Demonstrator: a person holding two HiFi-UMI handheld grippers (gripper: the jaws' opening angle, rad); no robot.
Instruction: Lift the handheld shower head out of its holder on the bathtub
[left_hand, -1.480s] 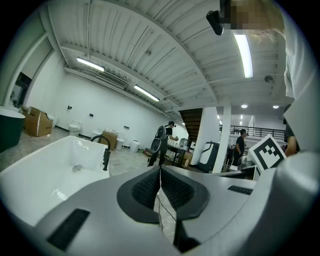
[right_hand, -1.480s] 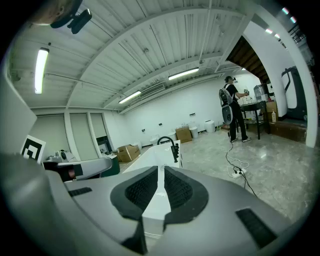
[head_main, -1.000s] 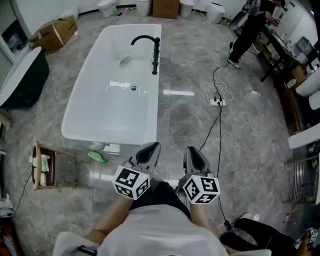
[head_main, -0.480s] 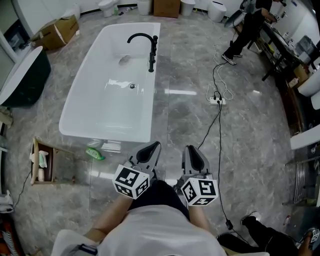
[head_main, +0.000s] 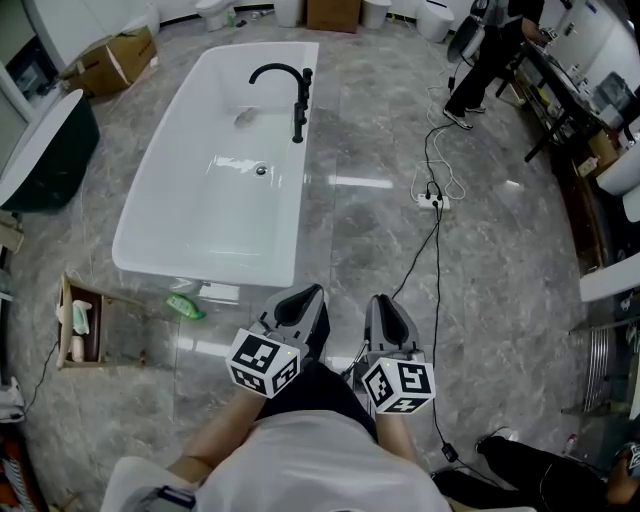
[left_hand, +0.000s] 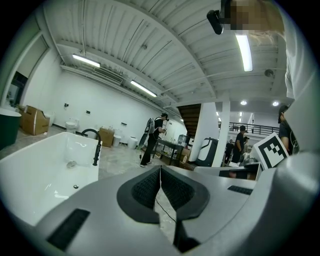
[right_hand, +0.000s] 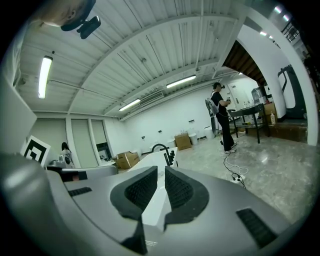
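Note:
A white bathtub stands on the marble floor ahead. On its right rim is a black curved faucet, with the black handheld shower head upright in its holder beside it. Both grippers are held close to my body, well short of the tub's near end. The left gripper is shut and holds nothing. My right gripper is also shut and empty. The left gripper view shows the faucet far off past the jaws. In the right gripper view the faucet is equally far away.
A green bottle and a wooden box lie left of the tub's near end. A power strip with trailing cables runs along the floor on the right. A person stands at a bench far right. A dark tub sits at the left.
The bathtub has drifted slightly left and up in the head view. Both grippers stay shut, in the same place in front of my body.

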